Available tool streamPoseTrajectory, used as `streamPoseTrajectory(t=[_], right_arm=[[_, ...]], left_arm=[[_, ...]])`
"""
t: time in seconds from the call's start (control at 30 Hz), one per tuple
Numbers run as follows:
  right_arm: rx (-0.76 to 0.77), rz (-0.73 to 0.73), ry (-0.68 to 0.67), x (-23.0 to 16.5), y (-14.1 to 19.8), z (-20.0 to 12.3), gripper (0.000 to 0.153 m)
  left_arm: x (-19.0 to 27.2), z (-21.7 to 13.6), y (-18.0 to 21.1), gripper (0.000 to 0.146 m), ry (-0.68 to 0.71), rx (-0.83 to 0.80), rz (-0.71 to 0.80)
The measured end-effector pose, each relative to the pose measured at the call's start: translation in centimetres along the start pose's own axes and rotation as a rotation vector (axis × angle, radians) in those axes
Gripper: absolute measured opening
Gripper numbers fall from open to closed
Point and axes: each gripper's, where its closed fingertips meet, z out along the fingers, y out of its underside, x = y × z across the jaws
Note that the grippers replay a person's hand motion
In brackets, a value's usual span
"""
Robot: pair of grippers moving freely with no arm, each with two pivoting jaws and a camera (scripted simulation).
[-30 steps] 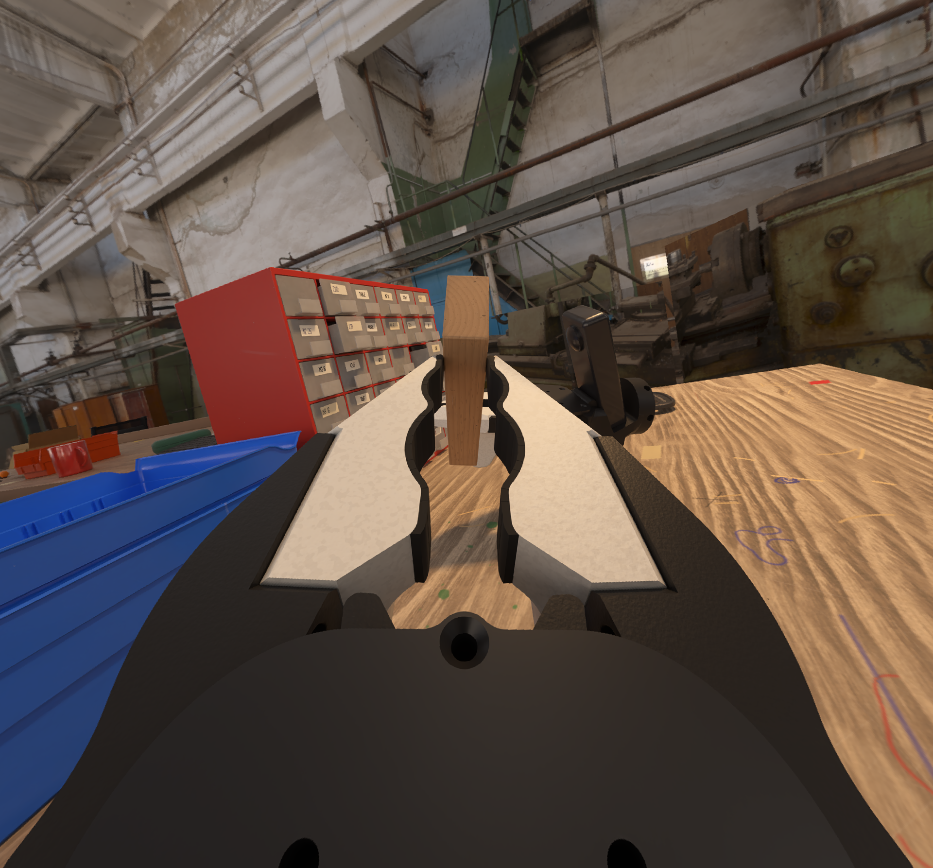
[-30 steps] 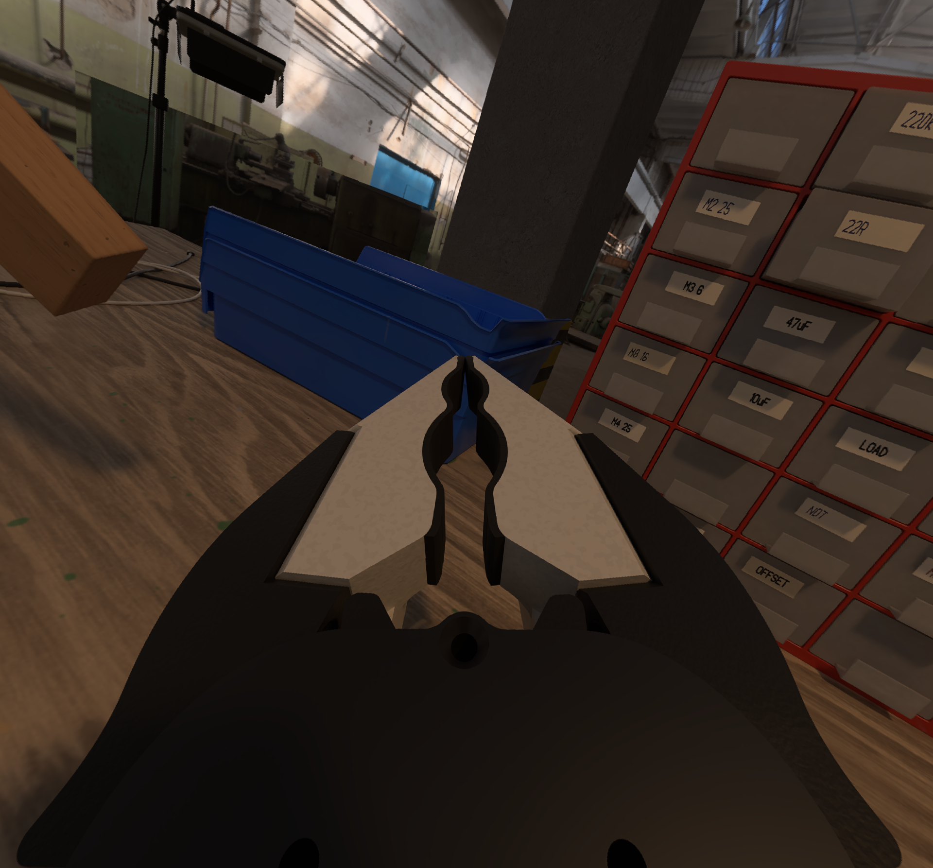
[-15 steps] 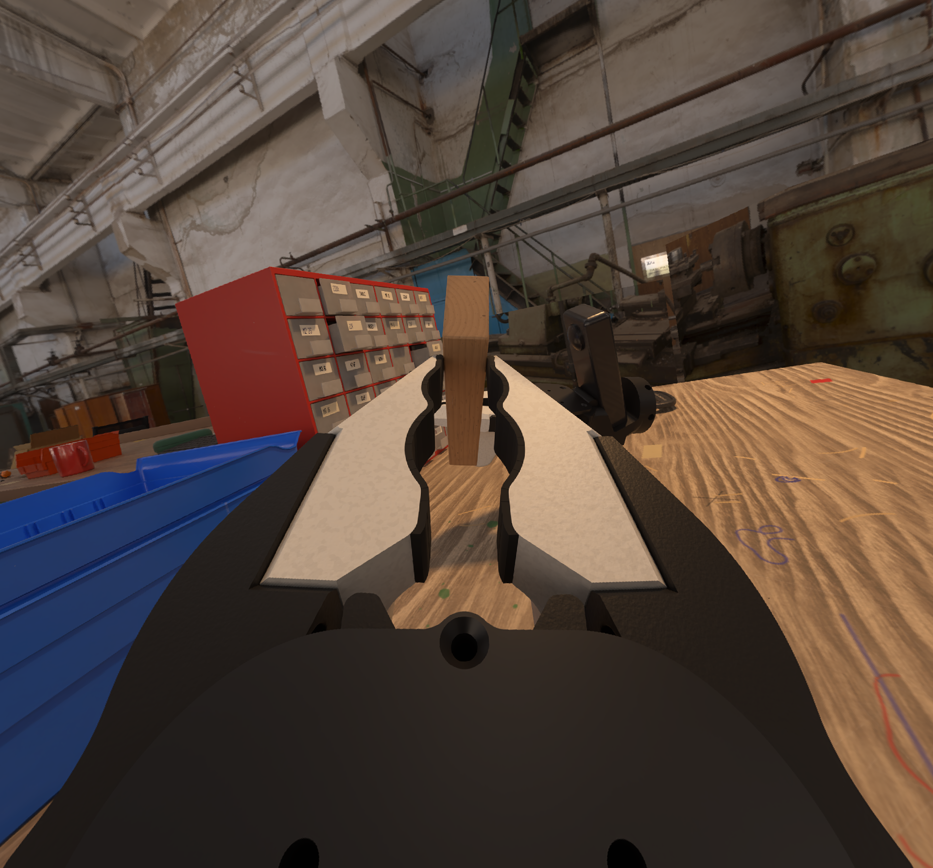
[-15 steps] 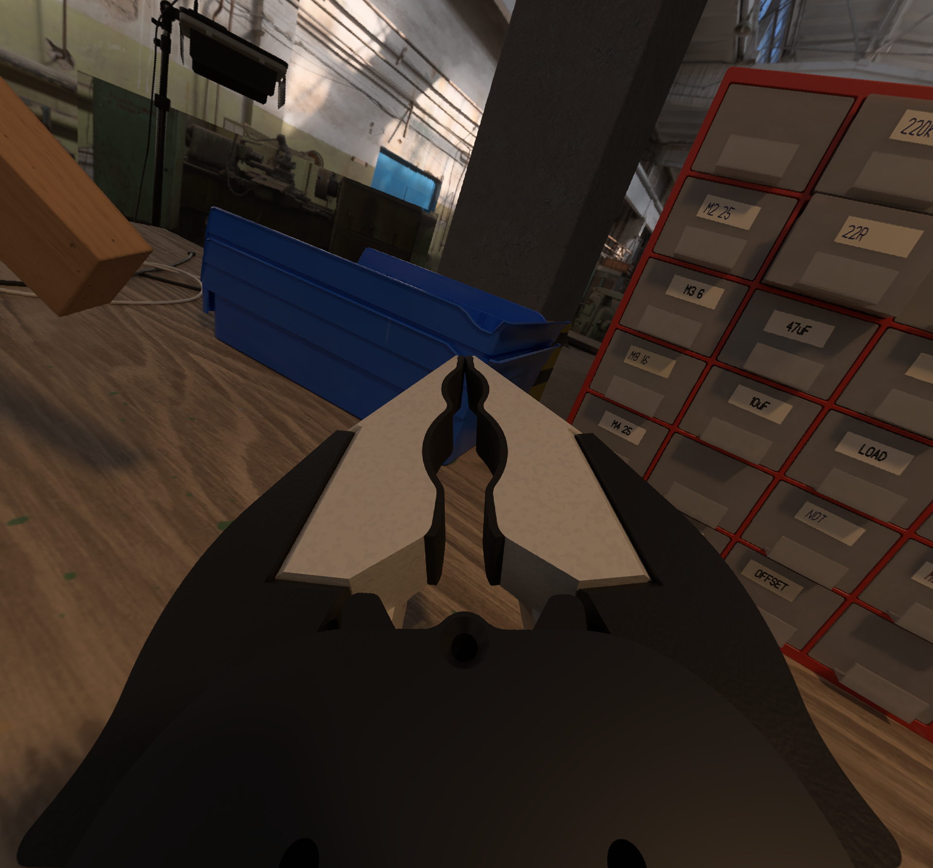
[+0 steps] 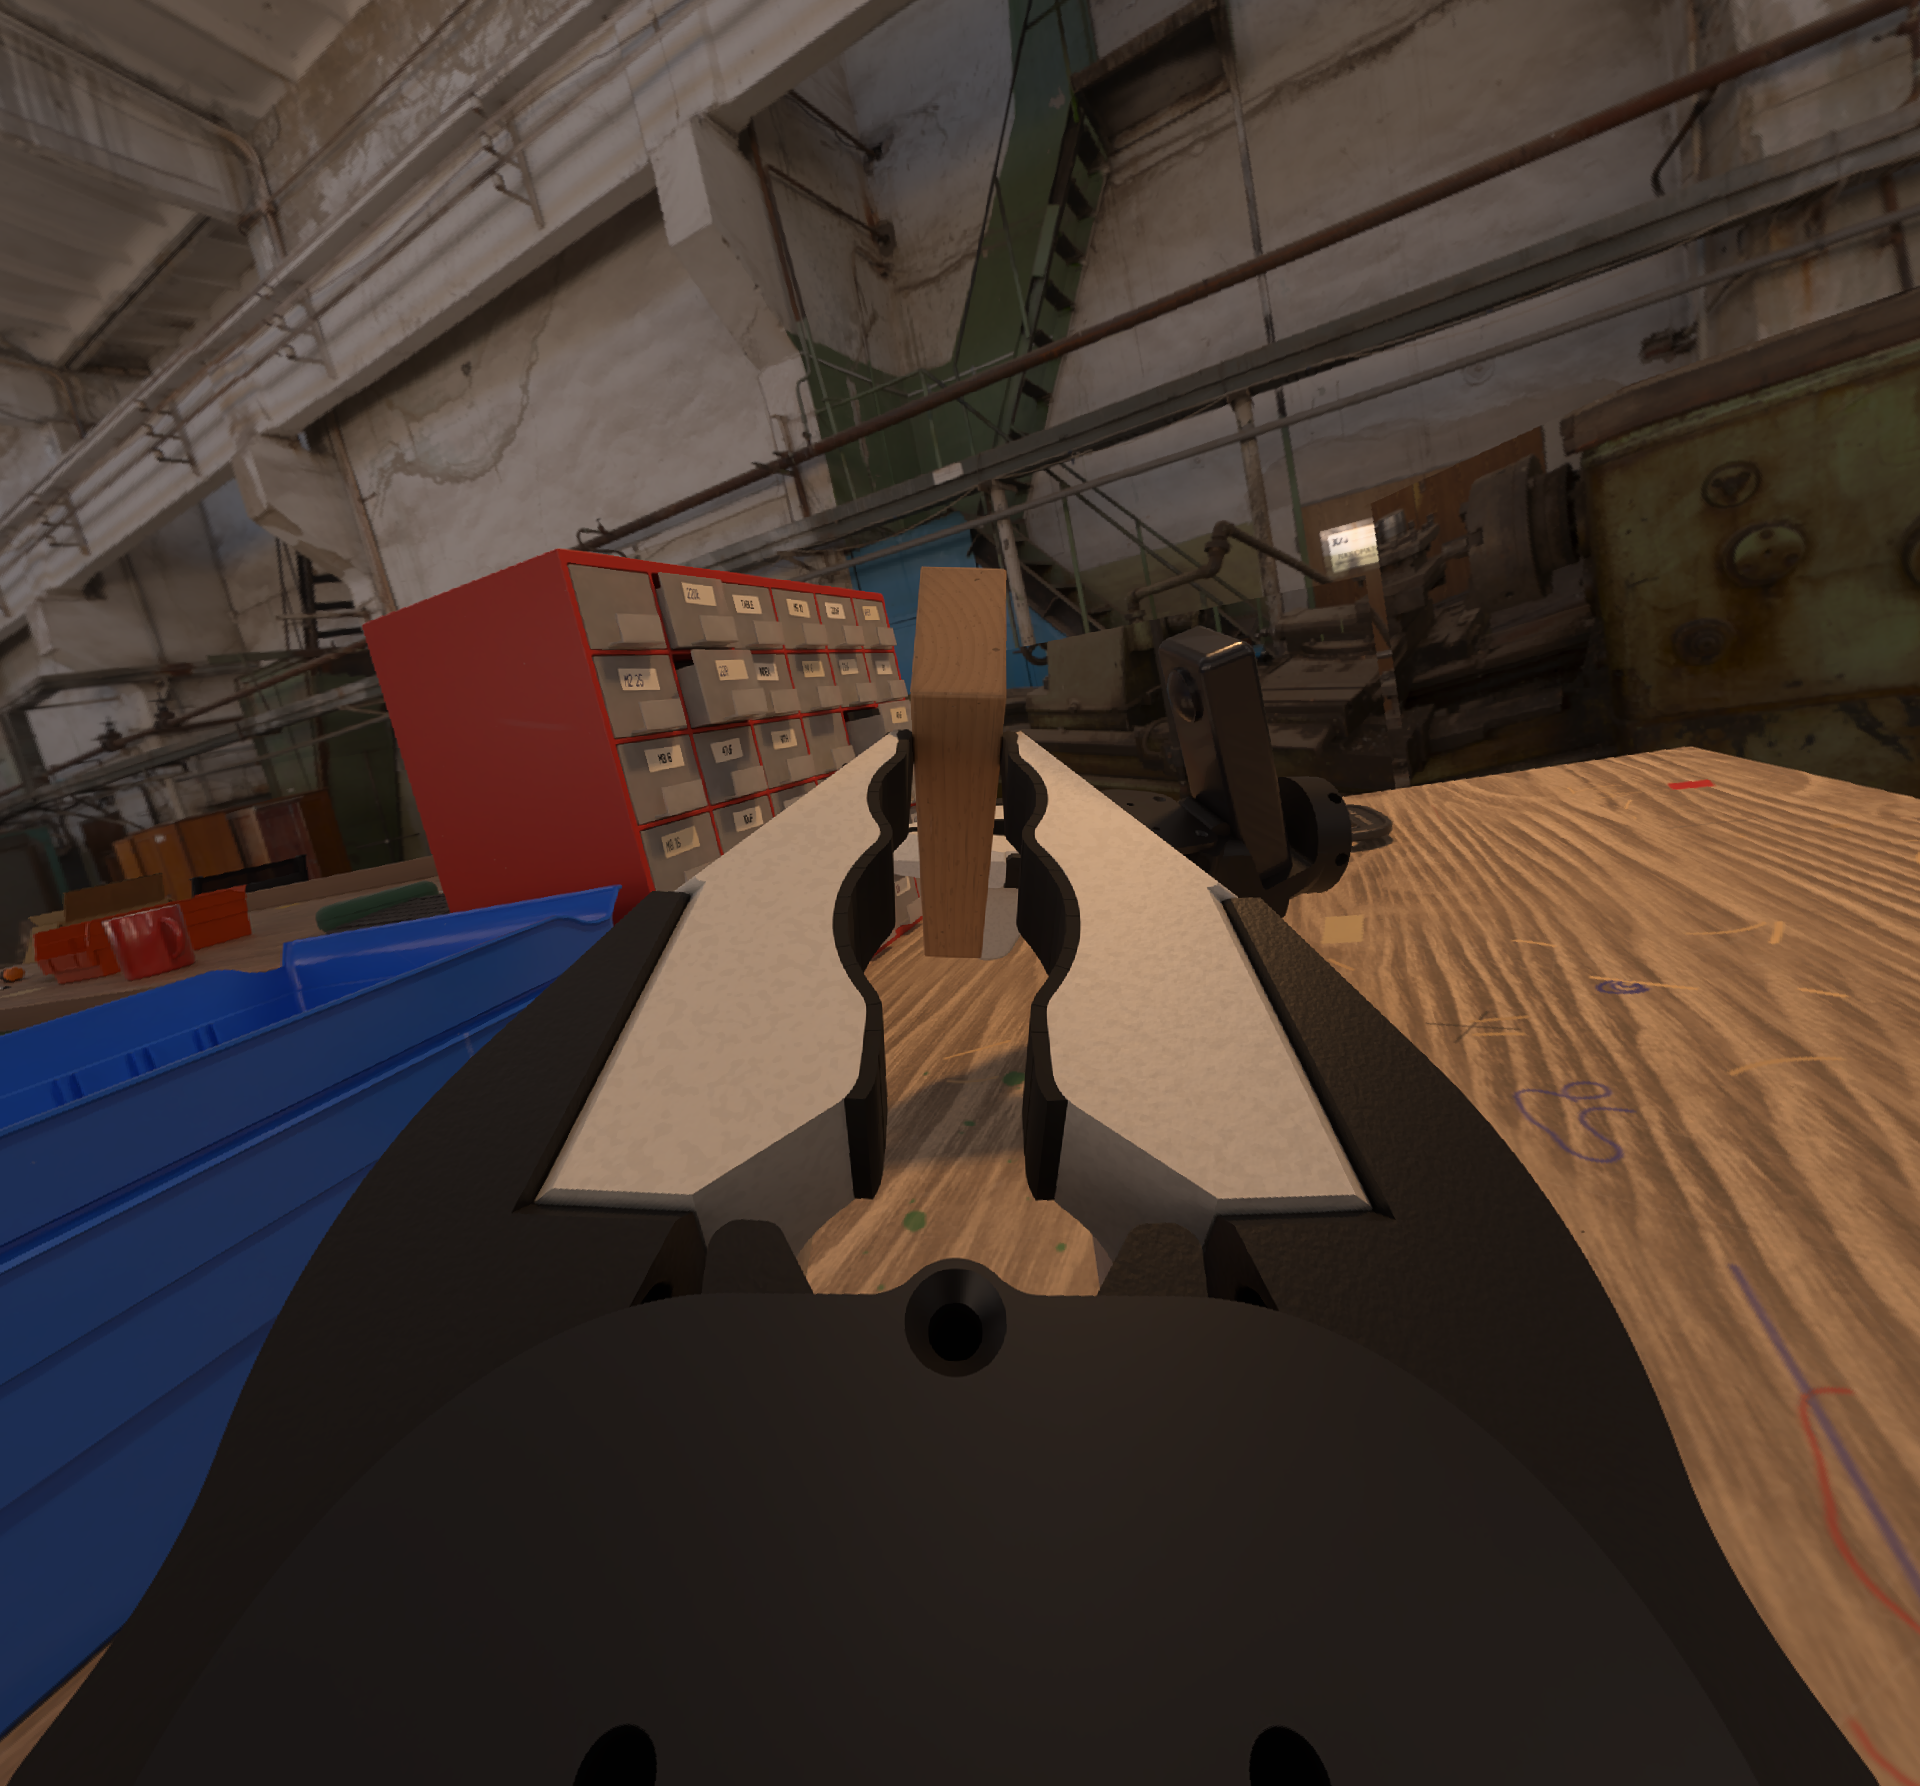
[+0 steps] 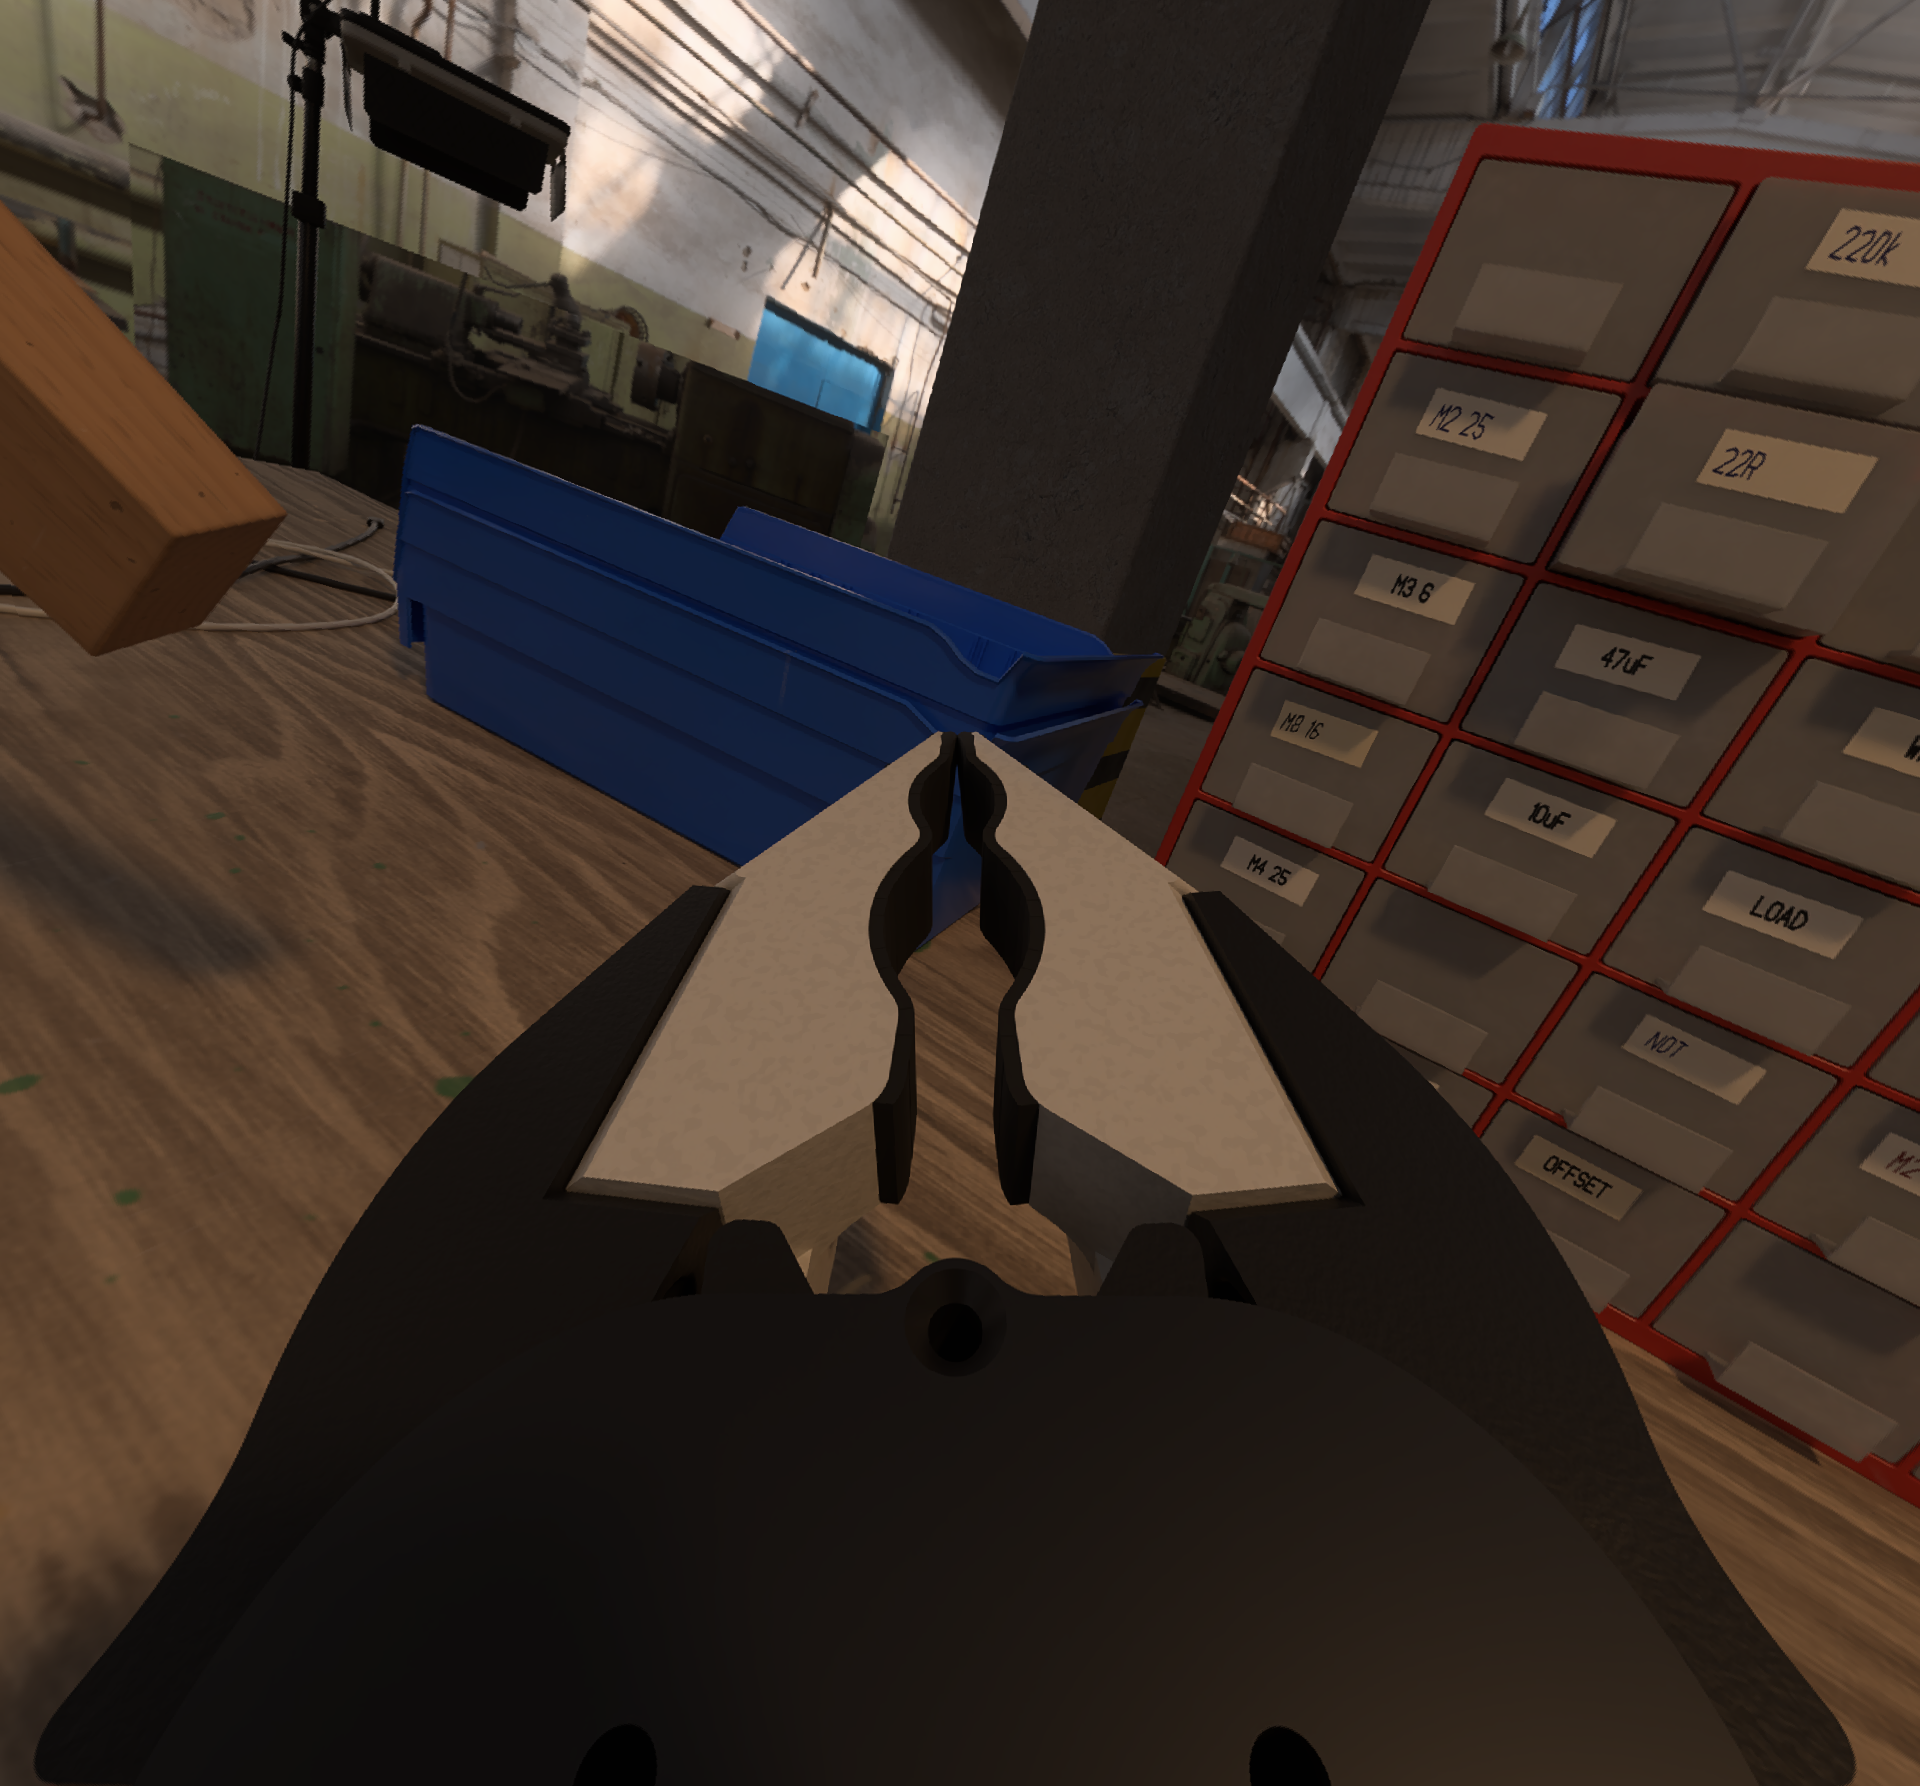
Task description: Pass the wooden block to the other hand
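My left gripper [image 5: 956, 760] pinches the upright wooden block [image 5: 958, 749] above the table; my right gripper [image 6: 958, 749], fingertips nearly touching and empty, should open wide and turn toward it

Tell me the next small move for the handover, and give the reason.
Probably open the right tongs and turn them left toward the wooden block. They are shut and empty, aimed at the blue bins, while the left tongs hold the block upright above the table.
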Motion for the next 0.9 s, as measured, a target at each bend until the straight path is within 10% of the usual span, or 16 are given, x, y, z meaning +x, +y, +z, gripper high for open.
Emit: streamPoseTrajectory(t=[0.9], right_arm=[[-0.001, 0.002, -0.015, -0.26, 0.03, 0.06, 0.0]], left_arm=[[-0.05, -0.01, 0.01, 0.017, -0.001, 0.0, -0.006]])
